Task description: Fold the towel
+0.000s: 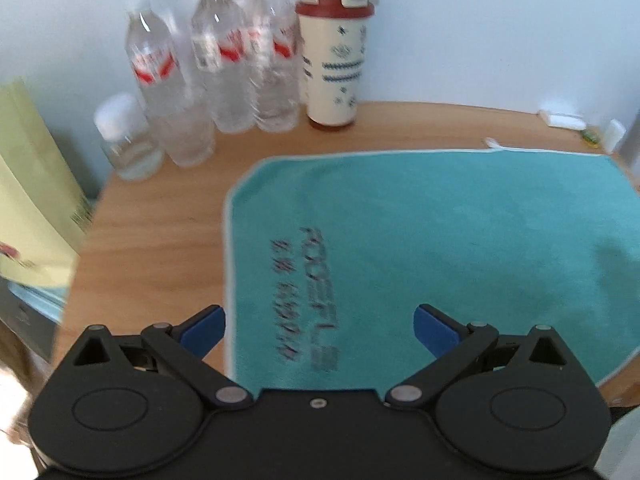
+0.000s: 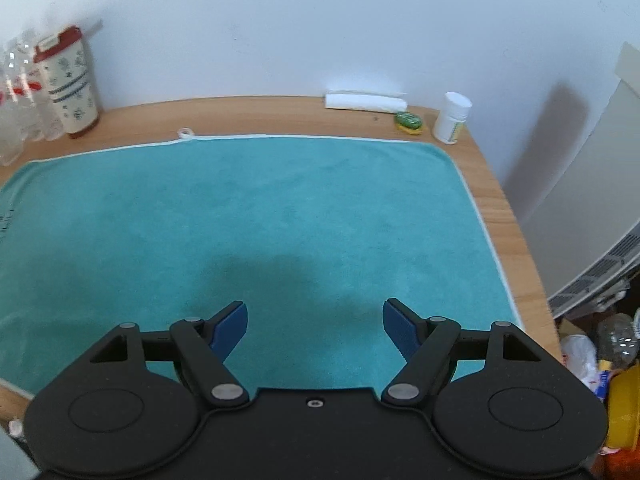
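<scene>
**Two grippers poised over a flat towel, nothing yet lifted**

A teal towel (image 2: 280,216) lies spread flat on the wooden tabletop (image 1: 160,232), white-trimmed and not yet folded, its long axis apparently running from the left hand's side to the right's. The left gripper (image 1: 320,320) hovers above the towel's left end, jaws spread wide and empty, the left hem just inside its left finger and the printed lettering (image 1: 308,296) running between the fingers. The right gripper (image 2: 315,322) hangs over the towel's near right portion, jaws likewise wide and empty, with the right hem off to its right and the near right corner low beside it. Each hand is nearer its own end, so a lengthwise fold would probably start from either short edge. Neither gripper appears to touch the cloth. Water bottles (image 1: 224,64) and a lidded tumbler (image 1: 334,60) stand along the wall beyond the far left corner; a white pill bottle (image 2: 452,118) stands beyond the far right one.
</scene>
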